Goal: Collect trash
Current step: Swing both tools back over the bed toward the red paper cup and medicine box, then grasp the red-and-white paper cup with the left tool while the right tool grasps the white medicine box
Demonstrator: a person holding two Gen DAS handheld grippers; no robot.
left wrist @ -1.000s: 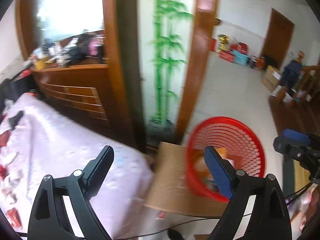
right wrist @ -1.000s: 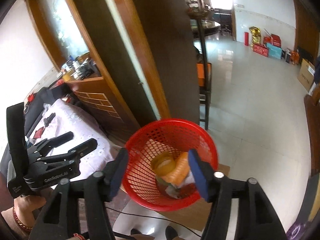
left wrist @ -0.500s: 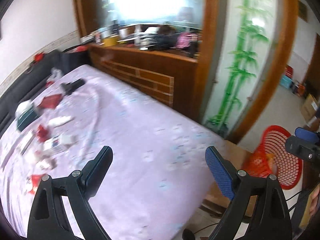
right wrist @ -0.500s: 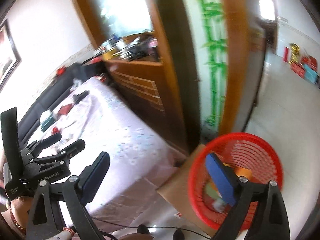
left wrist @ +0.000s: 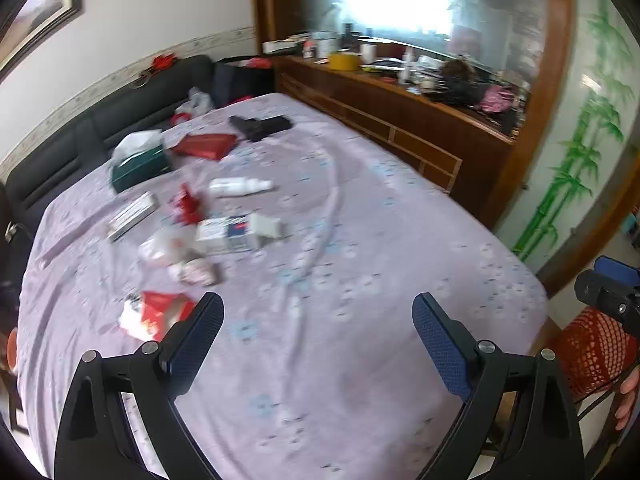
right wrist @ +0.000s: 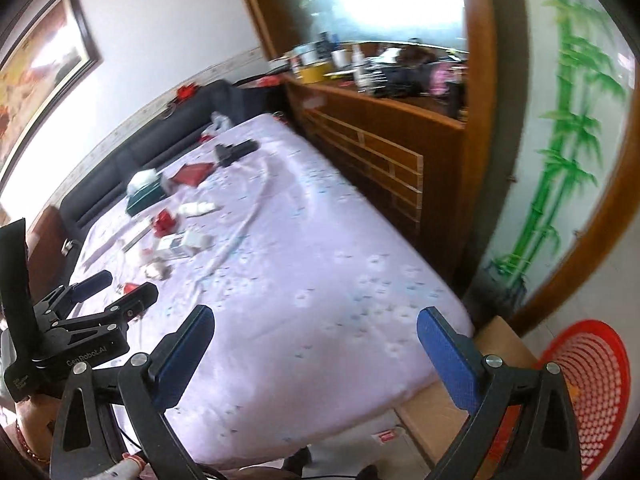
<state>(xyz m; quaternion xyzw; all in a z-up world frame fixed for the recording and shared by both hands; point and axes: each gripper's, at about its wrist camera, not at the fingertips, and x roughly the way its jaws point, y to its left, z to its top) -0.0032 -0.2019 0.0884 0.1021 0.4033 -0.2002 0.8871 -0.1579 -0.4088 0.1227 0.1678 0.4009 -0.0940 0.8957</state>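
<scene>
Ahead and left of both tools: the trash lies scattered on the bed [left wrist: 360, 320], all beyond the fingertips, nothing within reach yet.
Nearest piece: a crumpled red-and-white wrapper [left wrist: 154, 314] sits just past the left tool's left finger, touching neither pad as far as the blur lets me judge.
Further out: a pale wad [left wrist: 192, 270], then a blue-and-white carton [left wrist: 236, 234] lying crosswise to the left tool, then a white bottle [left wrist: 240, 187], also crosswise.
Left tool [left wrist: 318, 330]: jaws spread wide, empty, only bedsheet showing between them.
Nearer hand: the left one, I'd say; seen from the right wrist, the left tool [right wrist: 114, 296] hangs out ahead and to the left, over the edge of the litter.
Right tool [right wrist: 314, 338]: its jaws have just been opening and stand wide apart, nothing between them but bare sheet.
Basket: the red basket [right wrist: 596, 384] sits on the floor to the right of the right tool, beside the bed corner, well apart from the litter.
Coming move: my guess is a reach forward and left for the wrapper.
</scene>
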